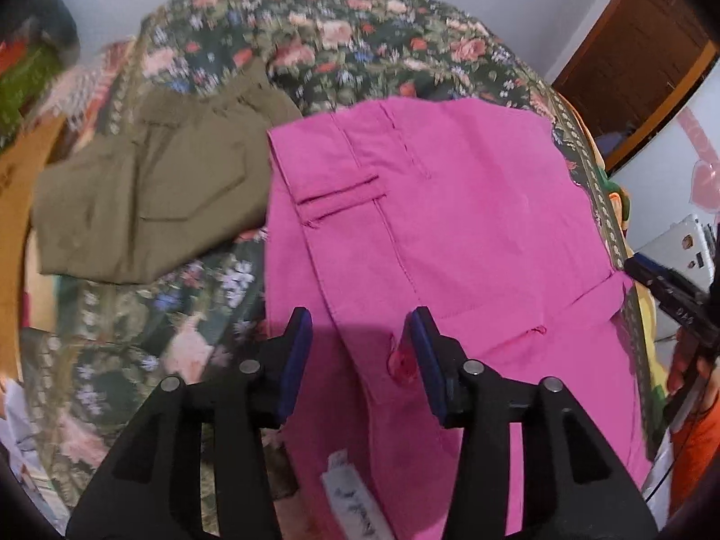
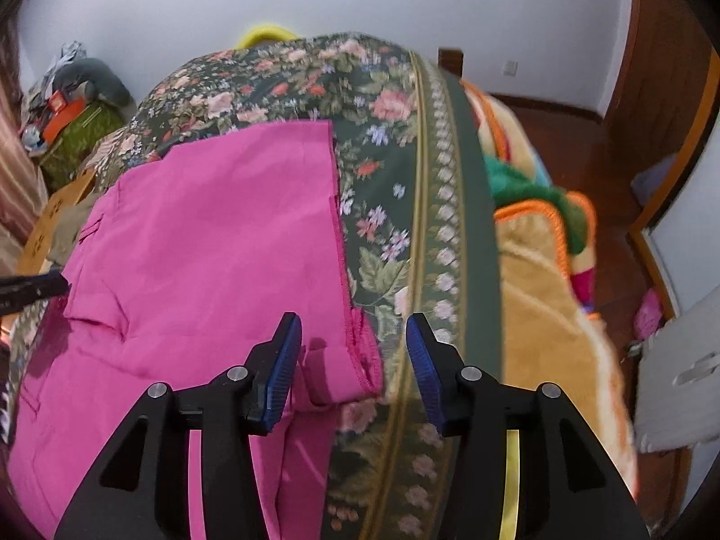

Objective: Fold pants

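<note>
Two garments on floral bedspread point(image 1: 315, 45) in left wrist view: pink pants point(image 1: 472, 225) folded, olive pants point(image 1: 148, 198) folded just beside, further left. Left gripper point(image 1: 360, 333) released, jaws apart above pink fabric, nothing pinched. Right wrist view: pink pants point(image 2: 202, 247) lie flat on bedspread point(image 2: 391, 234); right gripper point(image 2: 353, 337) released over hem corner, pads clear of cloth. Fleece blanket point(image 2: 540, 270) at bed edge.
</note>
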Demonstrator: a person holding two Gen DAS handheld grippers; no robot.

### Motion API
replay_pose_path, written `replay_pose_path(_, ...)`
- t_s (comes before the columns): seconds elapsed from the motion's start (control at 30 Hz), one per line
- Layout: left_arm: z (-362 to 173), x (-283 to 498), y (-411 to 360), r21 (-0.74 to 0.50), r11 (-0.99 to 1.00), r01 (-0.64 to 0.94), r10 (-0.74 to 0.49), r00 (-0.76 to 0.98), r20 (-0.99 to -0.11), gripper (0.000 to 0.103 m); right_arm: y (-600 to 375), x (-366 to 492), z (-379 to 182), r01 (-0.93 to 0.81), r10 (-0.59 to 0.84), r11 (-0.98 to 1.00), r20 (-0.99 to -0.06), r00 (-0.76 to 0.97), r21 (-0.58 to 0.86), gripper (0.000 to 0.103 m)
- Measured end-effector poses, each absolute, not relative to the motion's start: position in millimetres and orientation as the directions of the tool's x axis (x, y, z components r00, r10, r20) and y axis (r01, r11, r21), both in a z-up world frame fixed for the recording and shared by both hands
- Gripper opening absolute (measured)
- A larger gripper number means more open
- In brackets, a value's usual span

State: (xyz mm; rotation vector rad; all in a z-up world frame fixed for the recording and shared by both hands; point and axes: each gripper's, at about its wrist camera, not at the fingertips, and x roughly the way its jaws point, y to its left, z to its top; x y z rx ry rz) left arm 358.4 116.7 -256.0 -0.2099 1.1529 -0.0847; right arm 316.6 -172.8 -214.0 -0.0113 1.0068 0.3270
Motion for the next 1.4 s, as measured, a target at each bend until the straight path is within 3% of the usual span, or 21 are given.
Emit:
replay_pose_path(0.1,-260,361,115,-0.230,0.973,-0.031,-0.197,0.414,-0.889,0.043,-164,322,-229,-0.279,0.285,0.945,-0.844,0.453,0.170,0.044)
replay_pose_path(0.2,-260,363,111,-0.228,0.973,-0.027,-0.195,0.424,-0.885,0.030,-156,322,-239,-0.287,0.297,0.941,-0.846,0.443,0.180,0.044)
replay_pose_path(0.27,-258,364,107,-0.193,0.981,-0.027,-0.162,0.433,-0.887,0.006,-152,320,-239,-0.292,0.297,0.941,-0.835,0.463,0.173,0.038)
replay_pose_path(0.37,-259,367,105,-0.155,0.987,-0.052,-0.117,0.438,-0.892,0.006,-150,317,-239,-0.306,0.270,0.943,-0.836,0.478,0.129,0.015)
replay_pose_path(0.6,-250,359,87,0.071,0.997,-0.042,0.082,0.494,-0.865,0.007,-141,308,-239,-0.382,0.194,0.924,-0.846,0.496,-0.012,0.012)
replay_pose_path(0.77,-273,363,102,0.037,0.996,-0.084,0.069,0.420,-0.905,0.008,-155,314,-243,-0.369,0.252,0.926,-0.856,0.452,0.078,0.012)
replay_pose_path(0.87,-272,367,105,0.012,0.997,-0.076,0.041,0.400,-0.916,0.008,-151,313,-241,-0.365,0.234,0.929,-0.863,0.448,0.062,0.012)
replay_pose_path(1.0,-257,365,114,-0.032,0.999,-0.040,-0.014,0.388,-0.922,0.009,-154,314,-235,-0.342,0.200,0.939,-0.878,0.435,0.044,0.023)
replay_pose_path(1.1,-238,357,118,-0.014,1.000,-0.026,-0.002,0.439,-0.899,0.010,-160,313,-225,-0.322,0.187,0.946,-0.884,0.429,0.043,0.023)
replay_pose_path(1.23,-215,359,130,0.006,1.000,-0.031,0.020,0.491,-0.871,0.031,-162,313,-202,-0.341,0.219,0.938,-0.856,0.468,0.053,0.024)
replay_pose_path(1.27,-209,362,133,0.013,0.999,-0.039,0.031,0.510,-0.860,0.038,-161,314,-197,-0.345,0.224,0.937,-0.848,0.480,0.052,0.027)
replay_pose_path(1.4,-201,379,144,0.017,0.999,-0.048,0.041,0.552,-0.833,0.044,-154,326,-176,-0.358,0.254,0.932,-0.802,0.540,0.054,0.050)
